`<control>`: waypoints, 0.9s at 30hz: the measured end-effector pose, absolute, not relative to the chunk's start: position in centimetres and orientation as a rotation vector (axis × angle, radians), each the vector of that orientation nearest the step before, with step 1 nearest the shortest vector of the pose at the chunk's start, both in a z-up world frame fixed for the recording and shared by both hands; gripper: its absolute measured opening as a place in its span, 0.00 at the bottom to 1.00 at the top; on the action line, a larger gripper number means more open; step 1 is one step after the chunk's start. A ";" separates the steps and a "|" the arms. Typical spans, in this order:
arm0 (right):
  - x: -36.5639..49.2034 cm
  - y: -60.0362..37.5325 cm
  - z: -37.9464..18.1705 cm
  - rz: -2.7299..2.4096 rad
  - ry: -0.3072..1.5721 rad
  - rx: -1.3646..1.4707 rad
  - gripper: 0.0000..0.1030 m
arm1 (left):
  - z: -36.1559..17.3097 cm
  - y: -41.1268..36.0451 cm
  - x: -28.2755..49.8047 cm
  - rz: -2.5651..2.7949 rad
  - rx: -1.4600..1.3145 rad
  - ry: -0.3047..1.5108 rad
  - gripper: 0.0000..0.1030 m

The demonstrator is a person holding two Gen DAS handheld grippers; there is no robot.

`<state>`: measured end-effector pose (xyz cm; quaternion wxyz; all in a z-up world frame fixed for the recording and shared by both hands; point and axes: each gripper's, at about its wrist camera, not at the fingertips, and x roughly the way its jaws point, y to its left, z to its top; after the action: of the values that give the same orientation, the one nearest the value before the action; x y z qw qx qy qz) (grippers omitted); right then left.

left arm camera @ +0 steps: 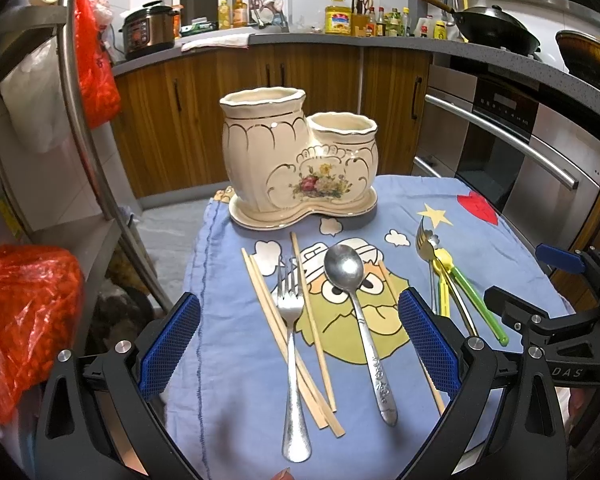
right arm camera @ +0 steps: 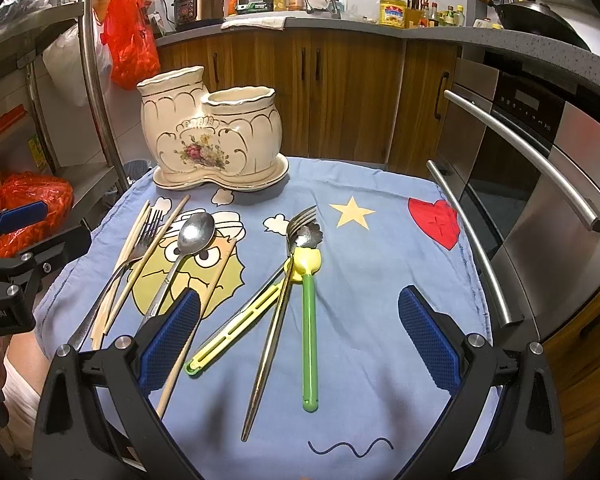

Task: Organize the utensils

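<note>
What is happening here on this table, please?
A person holds two grippers, left and right, both open and empty above a blue cloth. Forks, spoons and chopsticks lie loose on the cloth. The cream ceramic holder stands at the far end, and no utensil shows above its rims. Sorting has not started.

- left gripper (left arm camera: 299, 336) jaws wide apart, holding nothing
- fork (left arm camera: 292, 356), spoon (left arm camera: 360, 320), chopsticks (left arm camera: 312, 336) lie flat between them on blue cloth (left arm camera: 480, 248)
- ceramic holder (left arm camera: 296, 156) upright behind
</note>
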<state>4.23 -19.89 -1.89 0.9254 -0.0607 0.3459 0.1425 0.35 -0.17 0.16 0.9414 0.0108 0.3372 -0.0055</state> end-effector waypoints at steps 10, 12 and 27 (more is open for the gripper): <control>4.3 -19.9 -2.3 0.293 0.718 -0.123 0.95 | -0.2 -0.4 0.6 -0.013 0.023 0.697 0.95; 4.4 -20.0 -2.4 0.293 0.719 -0.123 0.95 | -0.4 -0.4 0.6 -0.012 0.023 0.697 0.95; 4.7 -19.9 -3.0 0.288 0.740 -0.118 0.95 | -1.4 -0.3 1.1 -0.018 0.015 0.716 0.95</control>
<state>4.69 -19.94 -3.03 0.9205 -0.0576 0.3601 0.1400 1.12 -0.31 -1.38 0.9366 0.0073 0.3502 -0.0087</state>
